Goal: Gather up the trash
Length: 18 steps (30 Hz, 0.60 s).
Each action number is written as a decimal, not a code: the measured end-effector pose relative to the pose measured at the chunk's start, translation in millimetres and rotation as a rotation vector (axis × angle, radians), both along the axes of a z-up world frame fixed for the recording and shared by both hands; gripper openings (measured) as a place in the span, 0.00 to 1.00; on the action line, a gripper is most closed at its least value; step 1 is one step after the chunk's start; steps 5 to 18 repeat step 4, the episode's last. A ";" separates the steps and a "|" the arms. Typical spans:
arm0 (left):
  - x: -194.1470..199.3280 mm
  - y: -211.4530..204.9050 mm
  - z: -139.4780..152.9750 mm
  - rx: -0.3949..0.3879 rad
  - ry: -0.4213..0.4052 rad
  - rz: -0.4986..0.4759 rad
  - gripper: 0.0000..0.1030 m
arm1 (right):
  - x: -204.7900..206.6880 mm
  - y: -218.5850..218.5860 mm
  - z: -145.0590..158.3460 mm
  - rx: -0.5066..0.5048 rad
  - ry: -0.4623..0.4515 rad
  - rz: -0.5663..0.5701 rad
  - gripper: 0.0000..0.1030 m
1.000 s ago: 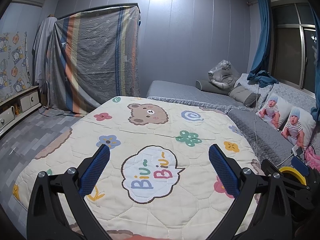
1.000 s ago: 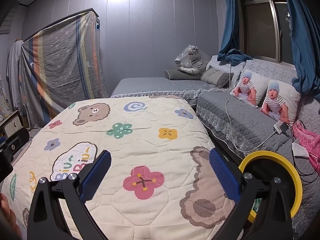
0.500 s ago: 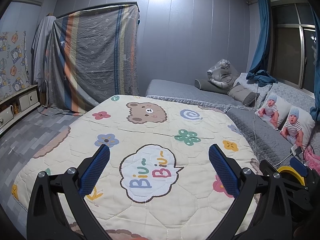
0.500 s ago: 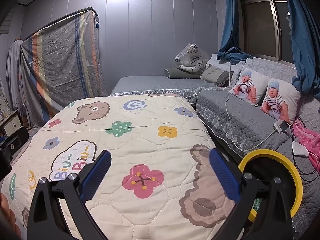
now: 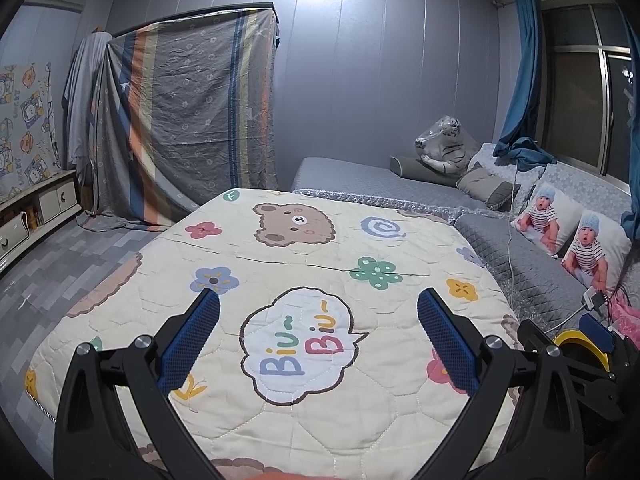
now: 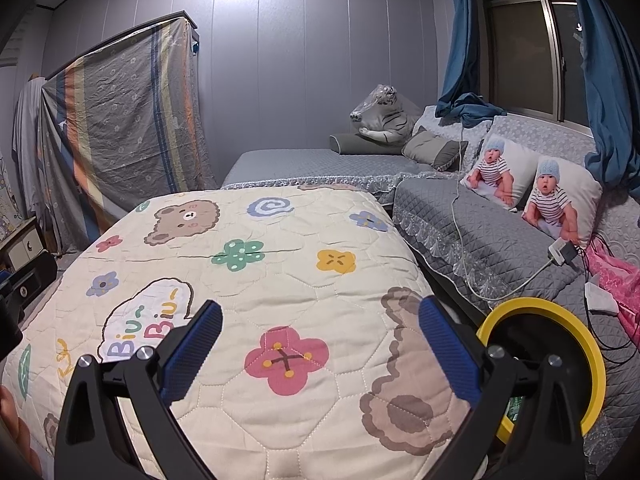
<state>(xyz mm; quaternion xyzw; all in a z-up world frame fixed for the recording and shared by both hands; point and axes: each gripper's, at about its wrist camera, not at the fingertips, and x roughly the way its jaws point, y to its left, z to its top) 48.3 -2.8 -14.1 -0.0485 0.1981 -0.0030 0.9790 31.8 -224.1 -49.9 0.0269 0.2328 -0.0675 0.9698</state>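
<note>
My left gripper is open, with nothing between its blue pads, and hangs over the near end of a cream cartoon quilt. Over the same quilt, further right, my right gripper stands open too and holds nothing. A yellow-rimmed bin with a dark inside stands low at the right, between quilt and sofa; something green shows inside it. In the left wrist view the bin's rim peeks out behind the right gripper's body. No loose trash shows on the quilt.
A grey L-shaped sofa runs along the back and right, with baby-print cushions, a wrapped plush tiger, a white charger and cable and pink cloth. A striped sheet covers furniture at the left; a low cabinet lines the left wall.
Both views have shifted only slightly; the grippers stay open and hold nothing.
</note>
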 end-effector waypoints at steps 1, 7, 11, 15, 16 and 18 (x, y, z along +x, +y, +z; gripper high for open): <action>0.1 0.0 0.2 -0.001 0.001 -0.001 0.92 | -0.9 -0.2 -0.4 0.000 0.000 0.000 0.92; 0.0 0.0 1.1 0.001 0.000 -0.003 0.92 | -0.7 -0.2 -0.3 -0.002 -0.002 0.002 0.92; 0.0 0.0 1.1 0.001 0.000 -0.003 0.92 | -0.7 -0.2 -0.3 -0.002 -0.002 0.002 0.92; 0.0 0.0 1.1 0.001 0.000 -0.003 0.92 | -0.7 -0.2 -0.3 -0.002 -0.002 0.002 0.92; 0.0 0.0 1.1 0.001 0.000 -0.003 0.92 | -0.7 -0.2 -0.3 -0.002 -0.002 0.002 0.92; 0.0 0.0 1.1 0.001 0.000 -0.003 0.92 | -0.7 -0.2 -0.3 -0.002 -0.002 0.002 0.92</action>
